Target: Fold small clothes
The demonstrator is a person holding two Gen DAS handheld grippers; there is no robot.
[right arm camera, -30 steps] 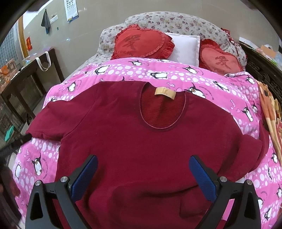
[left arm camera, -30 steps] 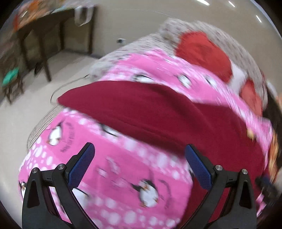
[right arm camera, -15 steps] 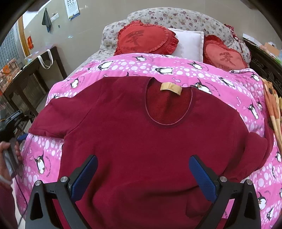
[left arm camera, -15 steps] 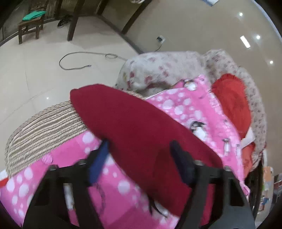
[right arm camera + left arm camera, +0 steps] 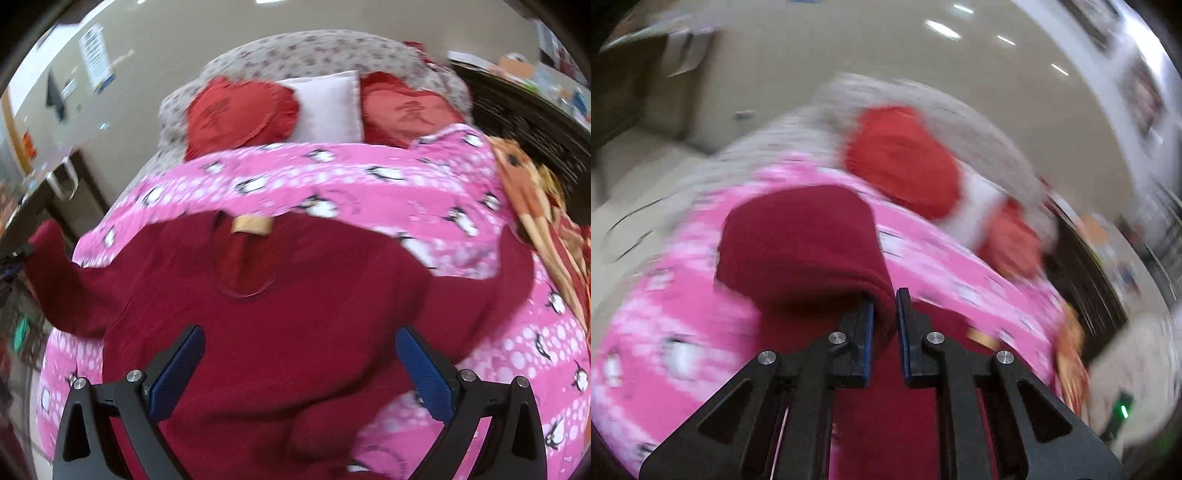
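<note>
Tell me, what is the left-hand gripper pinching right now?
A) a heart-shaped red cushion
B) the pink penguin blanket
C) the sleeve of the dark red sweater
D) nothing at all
C: the left gripper is shut on the sleeve of the dark red sweater, lifted off the pink blanket.

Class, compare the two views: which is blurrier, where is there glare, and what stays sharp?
Left wrist view: heavy motion smear over the quilt and wall glare, left gripper crisp. Right wrist view: milder blur, sweater readable, fisheye-bowed edges.

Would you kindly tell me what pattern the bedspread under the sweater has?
The bedspread is pink with white dots and penguins, clearest in the right wrist view.
</note>
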